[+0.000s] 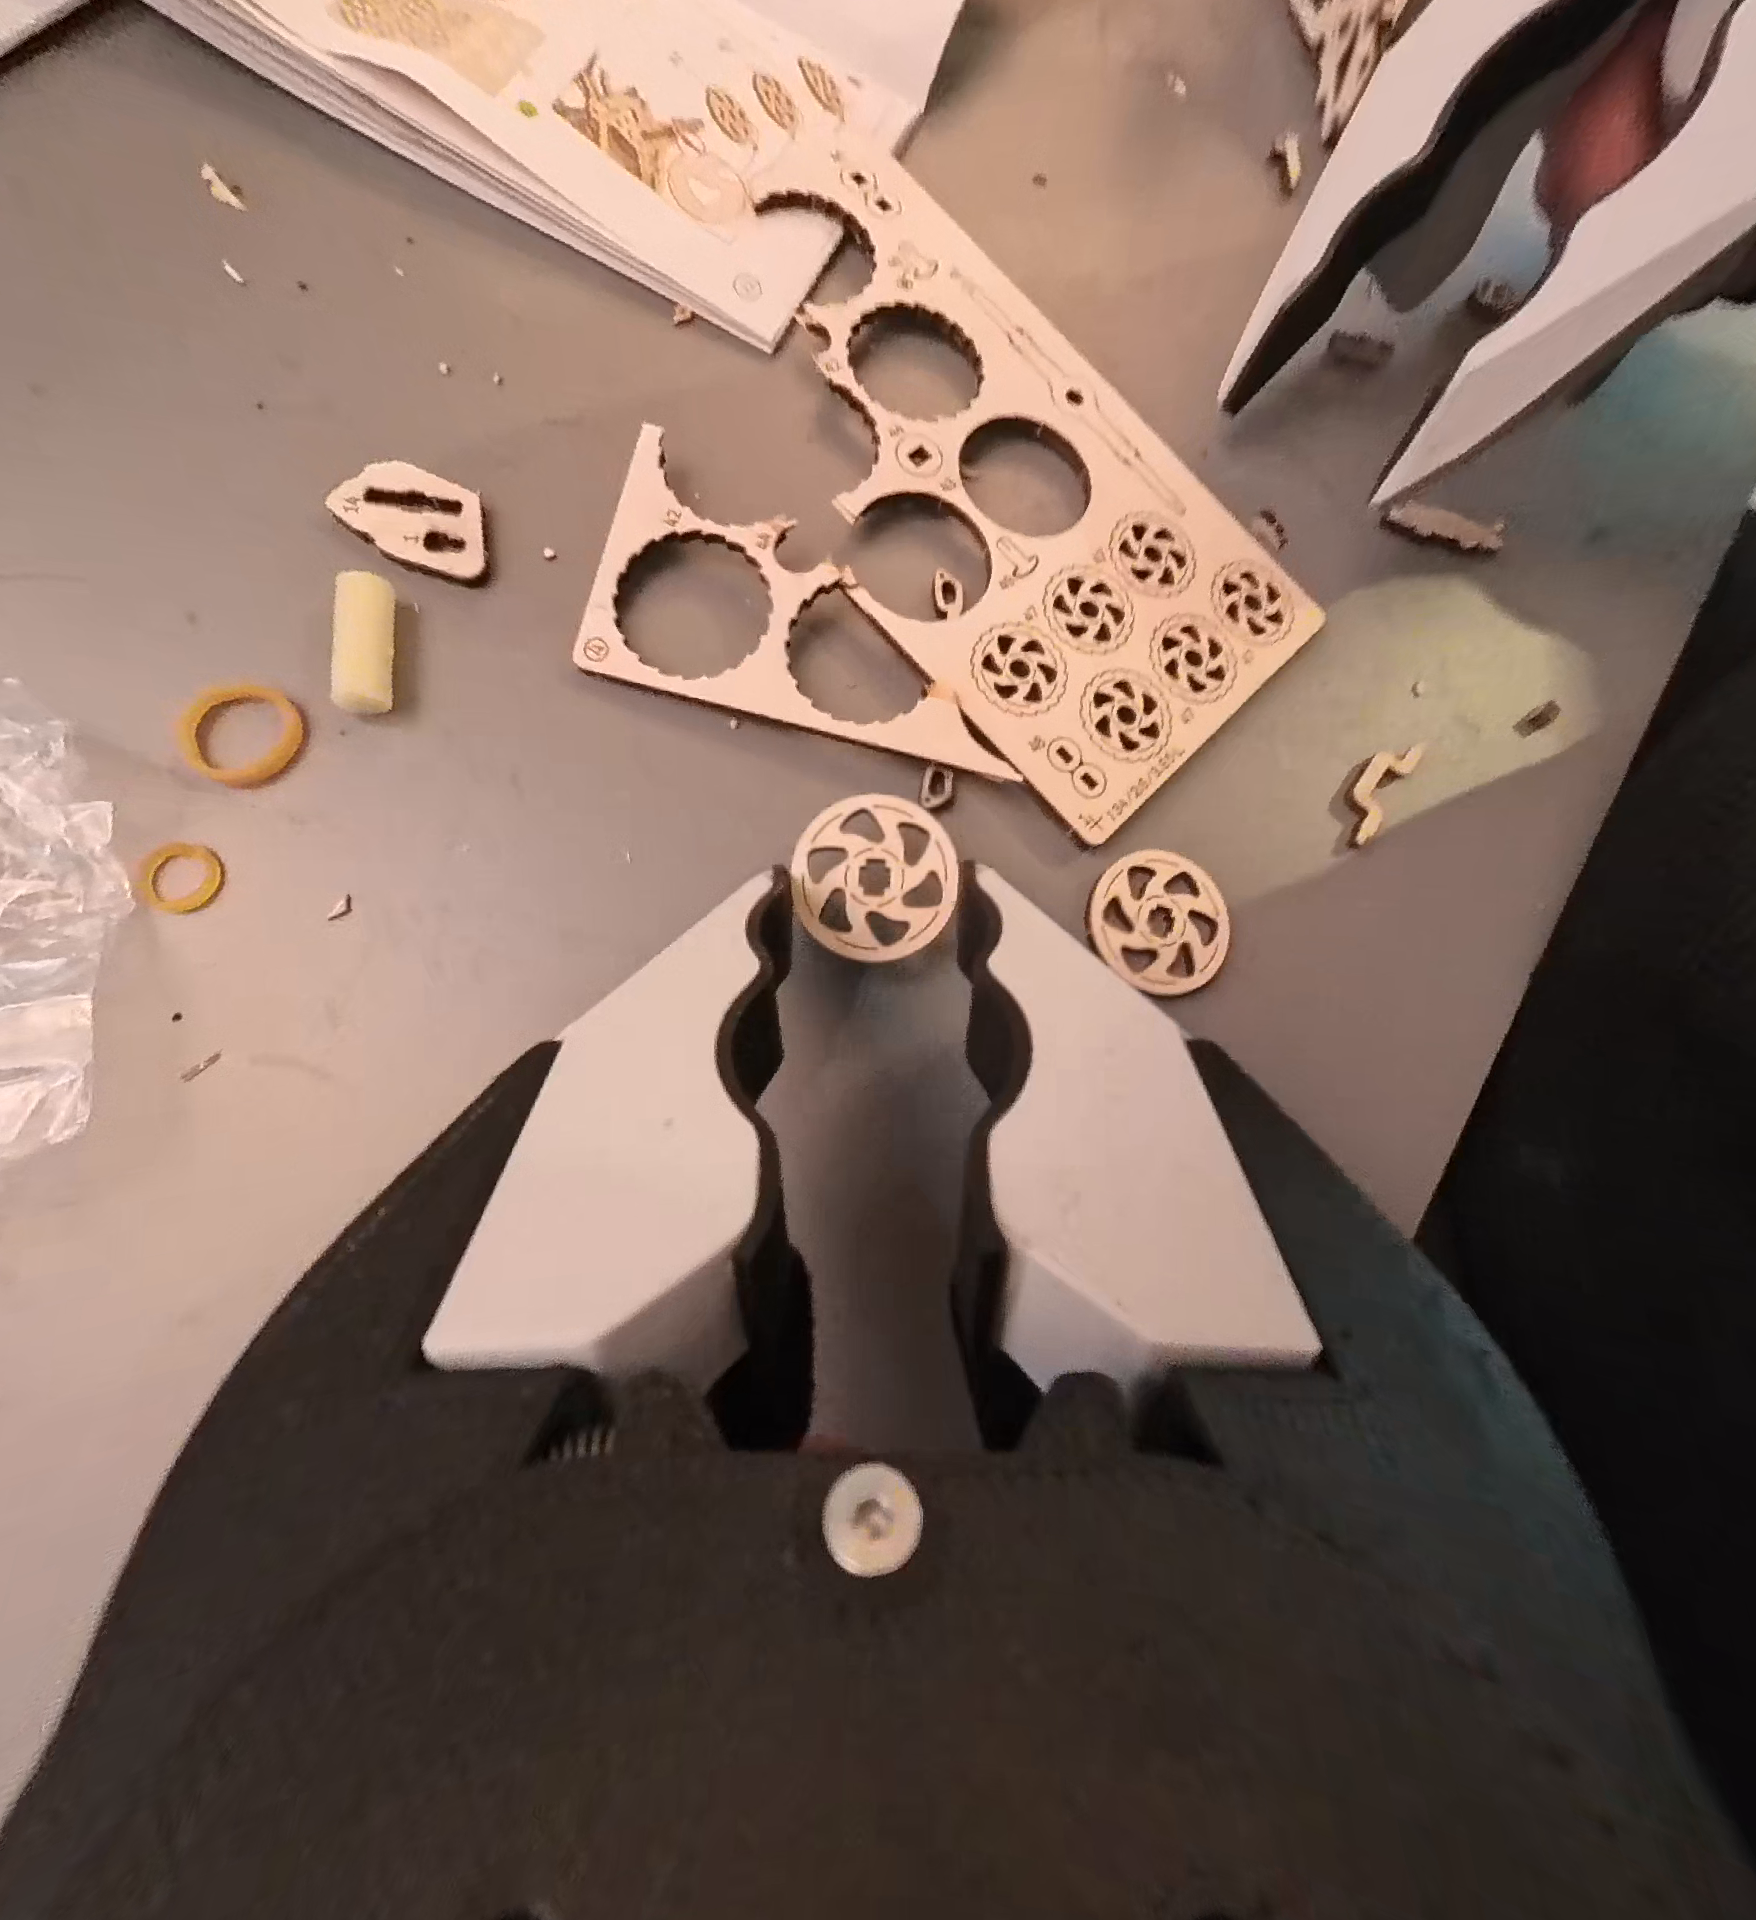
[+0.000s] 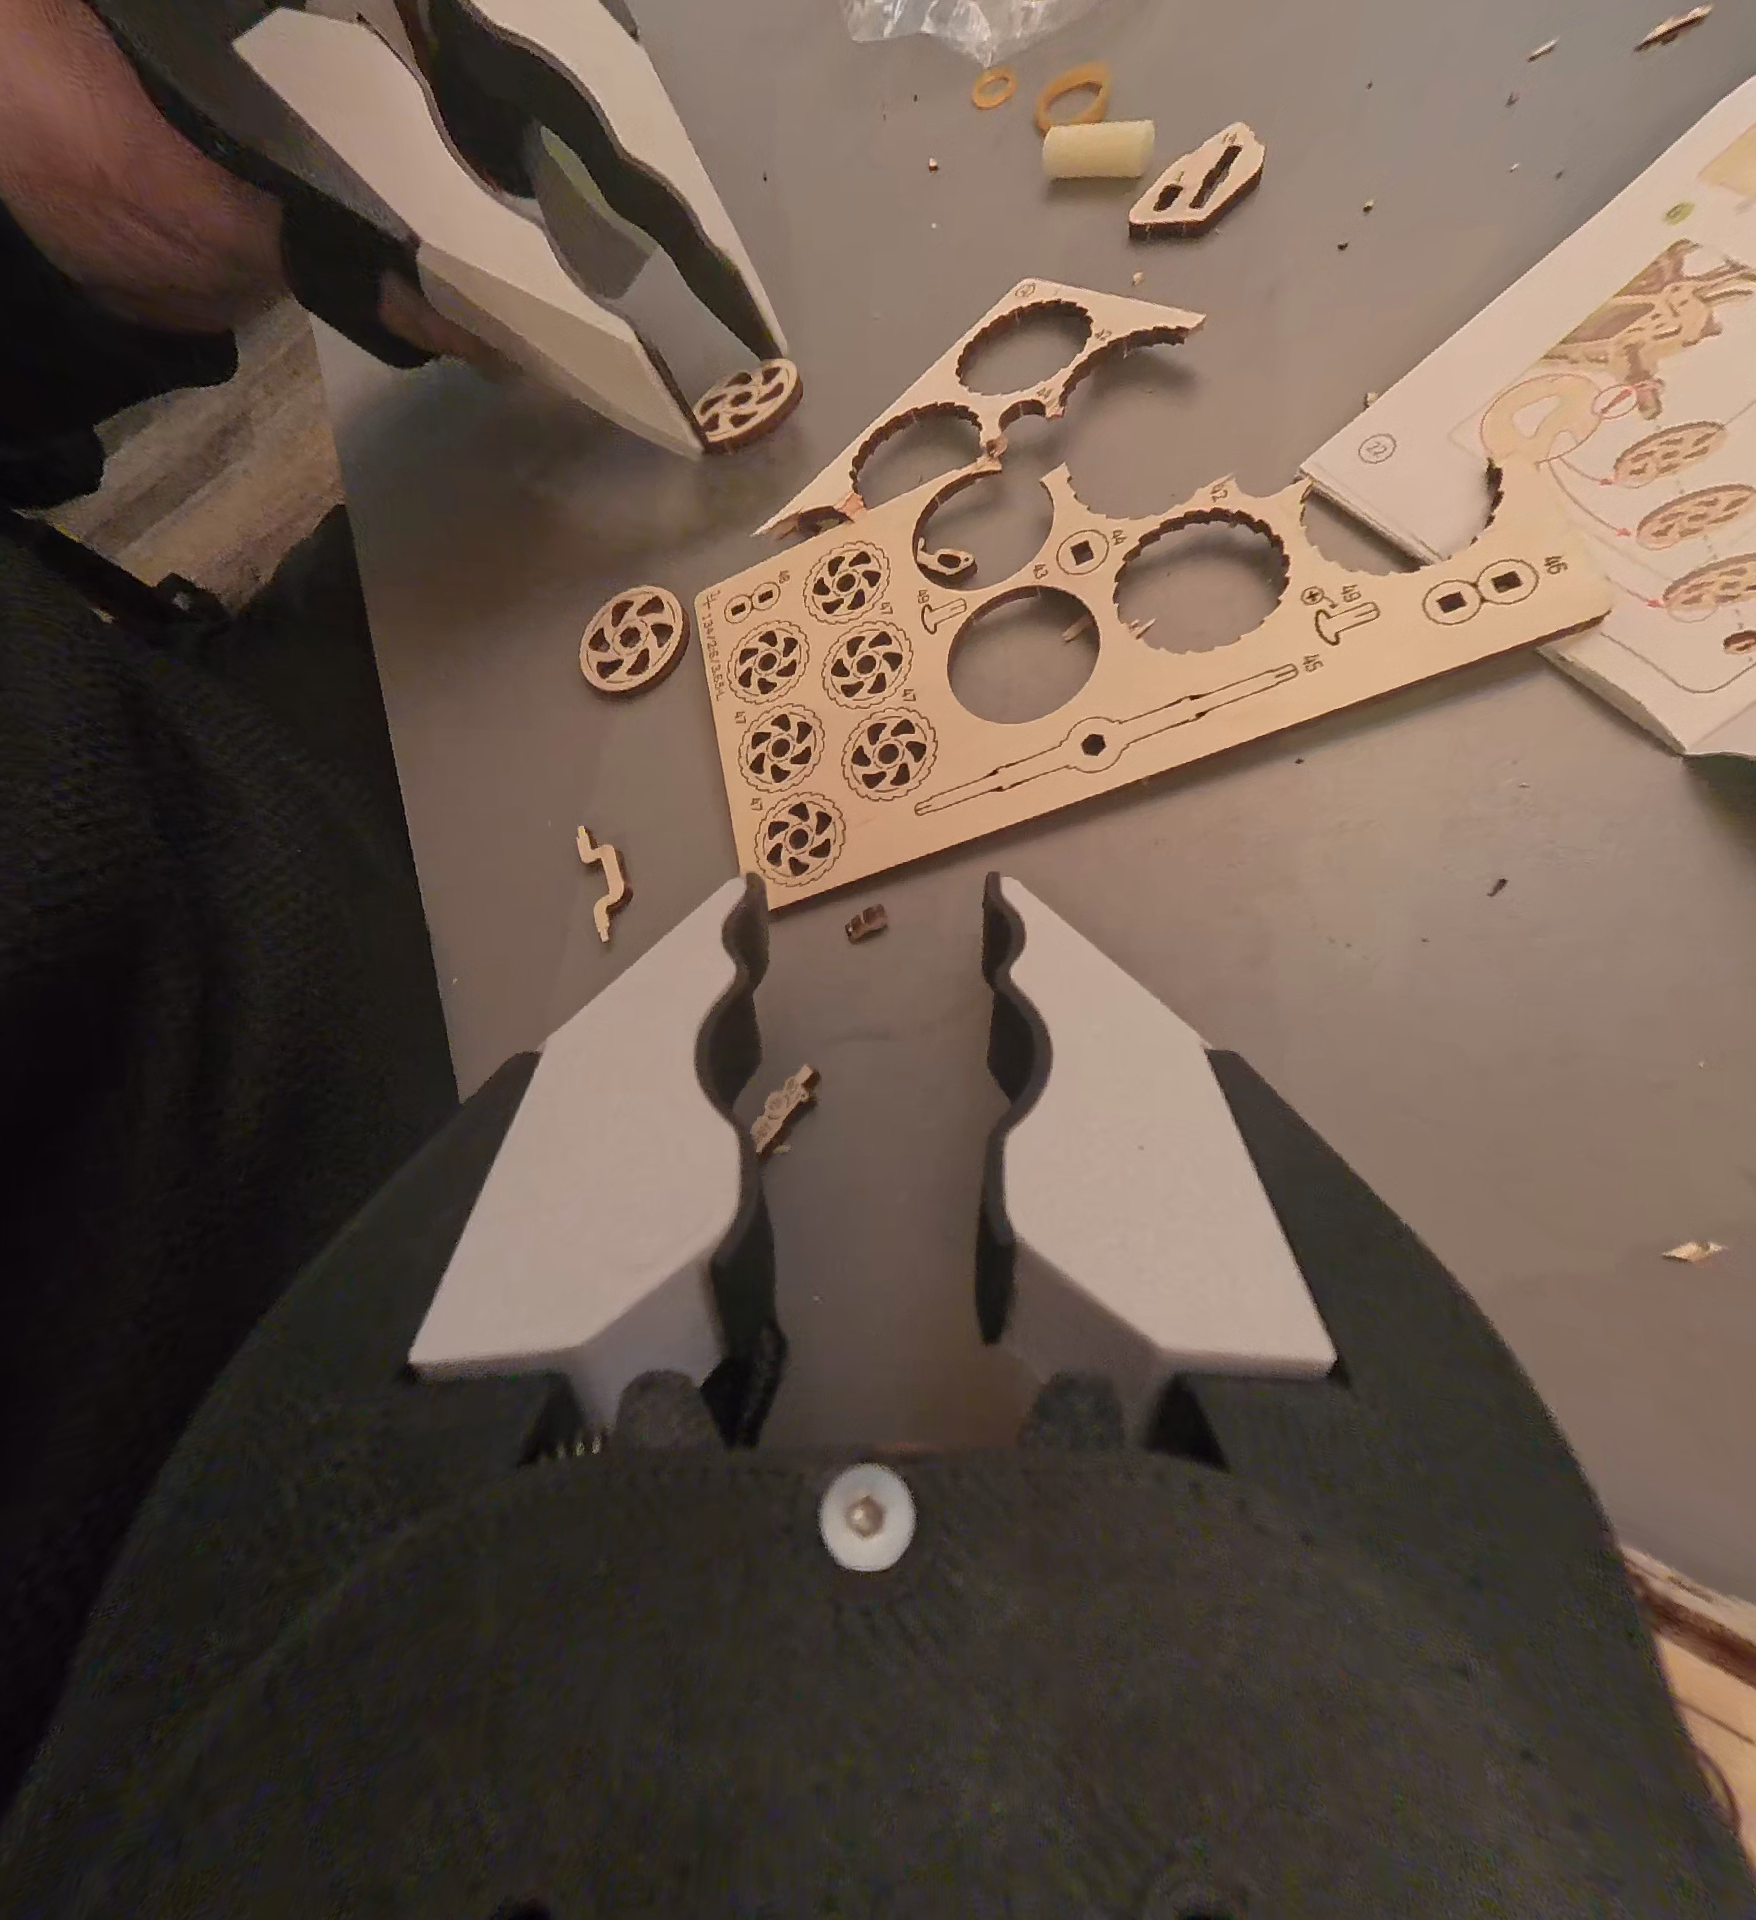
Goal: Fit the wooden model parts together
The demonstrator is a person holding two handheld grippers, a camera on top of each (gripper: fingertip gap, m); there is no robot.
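A: Layout, biggest first?

B: Grey table [image 2: 1373, 1039]. Instruction booklet [image 2: 1684, 468] lies open beyond my right fingertips, likely for reference. Its numbers and the wooden sheet's are readable; not quoting them. No brand visible. Wooden sheet [image 2: 1009, 665] sits just ahead of my right gripper [image 2: 876, 894], within reach for popping parts.

A: Grips?

B: Left gripper [image 1: 874, 894] clamped on a wheel [image 1: 875, 902] by its edges, centre hole exposed, probably for fitting. Spare wheel [image 1: 1159, 924] lies just right of those fingertips. Right fingers apart, empty.
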